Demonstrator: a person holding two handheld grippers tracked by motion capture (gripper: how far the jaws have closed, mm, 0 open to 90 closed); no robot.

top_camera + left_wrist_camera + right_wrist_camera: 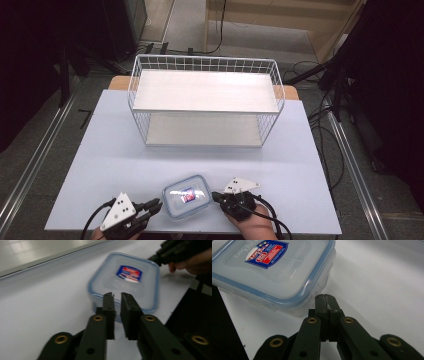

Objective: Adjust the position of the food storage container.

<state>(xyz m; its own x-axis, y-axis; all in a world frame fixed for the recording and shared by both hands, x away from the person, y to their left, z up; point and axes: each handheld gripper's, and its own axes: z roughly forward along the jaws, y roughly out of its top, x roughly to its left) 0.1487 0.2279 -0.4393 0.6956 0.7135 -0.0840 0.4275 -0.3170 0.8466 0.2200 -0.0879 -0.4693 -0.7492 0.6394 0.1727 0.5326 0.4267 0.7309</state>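
Note:
A clear plastic container [187, 196] with a blue-rimmed lid and a red and blue label lies flat near the table's front edge. My left gripper [157, 204] is just left of it, tips pointing at its side. In the left gripper view the jaws [117, 296] stand a narrow gap apart in front of the container [125, 282], with nothing between them. My right gripper [216, 196] sits at the container's right side. In the right gripper view its jaws [325, 297] are shut beside the container's corner [274, 272]. The right gripper [153, 258] also reaches the box's far edge in the left gripper view.
A white wire rack [205, 90] with two shelves stands at the back of the pale blue table [100, 165]. Black cables [325, 150] run along the floor at the right. A hand [255, 227] holds the right gripper at the table's front edge.

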